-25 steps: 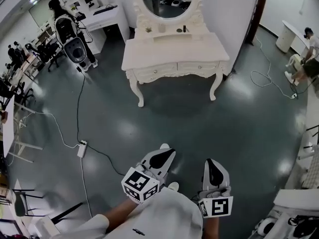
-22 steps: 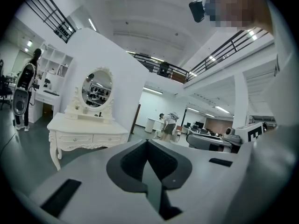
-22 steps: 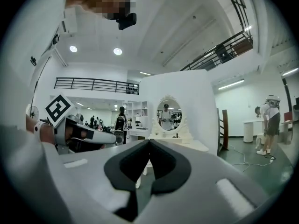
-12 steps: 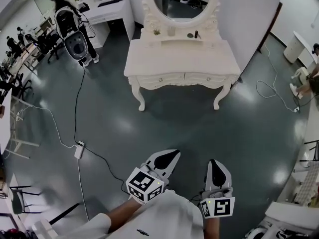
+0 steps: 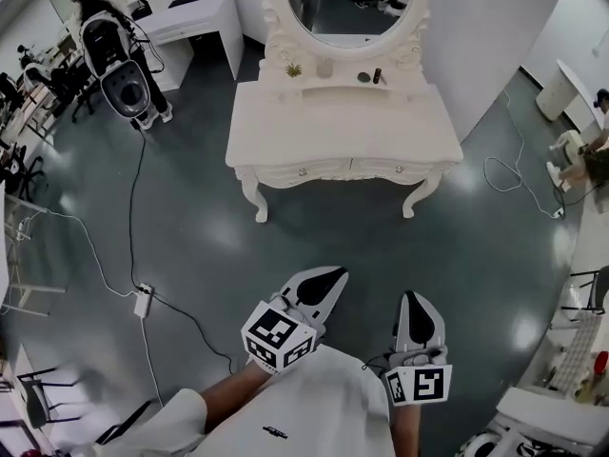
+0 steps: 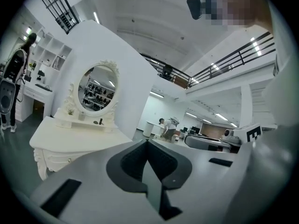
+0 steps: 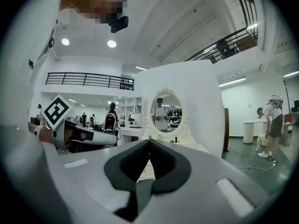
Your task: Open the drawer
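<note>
Grey floor; power strip left, dressing table ahead, drawers shut.

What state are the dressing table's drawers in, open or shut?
Shut: in the head view the drawers sit flush under the top of the dressing table, and none is pulled out.

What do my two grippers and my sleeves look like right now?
Both the left gripper and right gripper have pale grey shells with black spade-shaped insets at the jaws. Each carries a white cube with black square markers. The person wears a white top.
</note>
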The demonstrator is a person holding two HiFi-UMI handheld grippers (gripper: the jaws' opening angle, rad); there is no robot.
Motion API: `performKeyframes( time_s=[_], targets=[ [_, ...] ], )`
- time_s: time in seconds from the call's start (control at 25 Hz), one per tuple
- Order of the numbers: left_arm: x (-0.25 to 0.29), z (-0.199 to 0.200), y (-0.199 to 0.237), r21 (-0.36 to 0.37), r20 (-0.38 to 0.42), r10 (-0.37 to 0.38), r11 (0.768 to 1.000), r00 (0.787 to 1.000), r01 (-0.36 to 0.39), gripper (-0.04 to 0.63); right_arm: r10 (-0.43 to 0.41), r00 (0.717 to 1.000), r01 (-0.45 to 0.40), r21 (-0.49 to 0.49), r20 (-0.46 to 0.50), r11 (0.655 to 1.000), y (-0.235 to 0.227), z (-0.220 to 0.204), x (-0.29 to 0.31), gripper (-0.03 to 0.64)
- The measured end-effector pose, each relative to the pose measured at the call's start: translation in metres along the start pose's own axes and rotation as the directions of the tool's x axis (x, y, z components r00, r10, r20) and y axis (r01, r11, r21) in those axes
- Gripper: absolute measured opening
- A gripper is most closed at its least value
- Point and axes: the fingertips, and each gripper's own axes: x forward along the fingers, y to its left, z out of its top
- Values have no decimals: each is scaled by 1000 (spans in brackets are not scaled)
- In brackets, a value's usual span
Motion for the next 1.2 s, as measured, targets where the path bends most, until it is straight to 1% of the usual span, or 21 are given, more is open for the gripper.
performKeyframes(
  time_s=[0.16, 0.28, 0.44, 0.64, 0.88, 1.04, 1.2],
  targets=[
    [19, 16, 36, 9, 21, -3, 1000, 1000, 3, 8, -12, 1000, 12, -15, 7, 1000, -5, 2, 47, 11],
    [32, 27, 54, 13, 31, -24, 1000, 999, 24, 8, -19, 1000, 19, -23, 7, 1000, -6, 5, 70, 11],
    [47, 34, 68, -20, 33, -42, 999, 999, 42, 8, -40, 999, 39, -43, -18, 998, -15, 7, 87, 11],
    [57, 23, 81, -60, 2, -29, 998, 1000, 29, 8, -57, 997, 56, -27, -59, 998, -34, 0, 98, 11],
    [72, 15, 103, -81, -17, 38, 996, 999, -39, 8, -5, 996, 5, 6, -85, 1000, -47, -16, 121, 11],
    [91, 17, 106, -72, -26, 69, 995, 997, -70, 8, 41, 995, -40, 17, -91, 999, -65, -23, 142, 11],
    [119, 25, 111, -63, -39, 105, 992, 994, -107, 8, 90, 992, -89, 14, -90, 996, -89, -19, 168, 11]
  ],
)
